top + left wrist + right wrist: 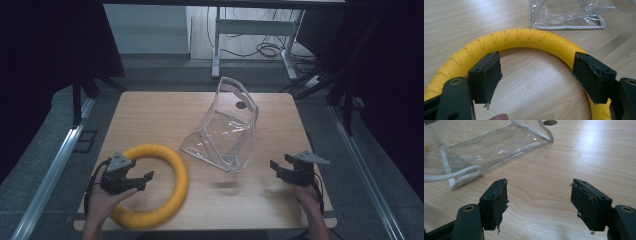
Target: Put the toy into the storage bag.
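A yellow foam ring (172, 170) lies flat on the wooden table (150, 115) at the front left. My left gripper (141, 178) is open inside the ring's hole, nothing between its pads. In the left gripper view the ring (524, 37) arcs behind the open left gripper (537, 78). A clear plastic bag with white trim (227, 130) stands open at the table's middle. My right gripper (279, 164) is open at the front right, pointing toward the bag. The right gripper view has the bag (474, 147) ahead and left of the open right gripper (539, 200).
A dark round hole (241, 105) marks the table behind the bag. Metal rails run along both sides of the table. Desk legs and cables sit on the floor beyond the far edge. Bare wood lies between the bag and the right gripper.
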Demonstrator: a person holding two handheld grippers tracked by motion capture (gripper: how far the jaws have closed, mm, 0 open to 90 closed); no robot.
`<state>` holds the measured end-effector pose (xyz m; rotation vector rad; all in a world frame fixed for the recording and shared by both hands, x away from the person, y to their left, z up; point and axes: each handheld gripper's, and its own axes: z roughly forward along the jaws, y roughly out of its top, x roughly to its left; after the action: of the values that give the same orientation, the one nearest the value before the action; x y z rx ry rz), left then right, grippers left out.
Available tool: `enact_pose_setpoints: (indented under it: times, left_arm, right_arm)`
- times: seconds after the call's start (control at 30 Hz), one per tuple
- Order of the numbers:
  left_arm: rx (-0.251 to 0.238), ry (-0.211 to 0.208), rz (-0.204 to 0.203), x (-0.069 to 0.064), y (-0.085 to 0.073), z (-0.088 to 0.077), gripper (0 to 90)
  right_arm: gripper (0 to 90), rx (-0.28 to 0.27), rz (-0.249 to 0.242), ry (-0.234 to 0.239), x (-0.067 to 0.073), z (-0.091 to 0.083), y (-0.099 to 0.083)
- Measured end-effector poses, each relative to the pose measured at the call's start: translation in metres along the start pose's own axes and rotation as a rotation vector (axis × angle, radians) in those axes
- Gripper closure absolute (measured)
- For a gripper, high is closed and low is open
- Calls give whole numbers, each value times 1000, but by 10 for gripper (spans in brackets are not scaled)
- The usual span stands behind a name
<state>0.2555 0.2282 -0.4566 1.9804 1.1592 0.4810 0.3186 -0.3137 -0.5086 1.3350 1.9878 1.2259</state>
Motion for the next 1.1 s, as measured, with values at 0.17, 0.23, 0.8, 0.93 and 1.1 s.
enact_pose_setpoints:
  times: [0.17,0.23,0.8,0.93,1.1]
  left_arm:
    - [-20,-15,-14,5,4,-7,260]
    - [-26,-24,-33,8,6,-6,267]
    - [-28,-107,-21,-6,13,-34,396]
    - [6,-101,-38,-7,13,-31,396]
    - [86,-116,-38,-17,13,-18,395]
  right_arm:
    - [306,-2,11,8,1,2,1]
    - [308,-7,13,19,1,2,2]
    - [316,-25,0,-2,13,-3,-5]
    - [316,2,-33,0,18,7,-6]
    - [316,13,-49,0,20,11,-7]
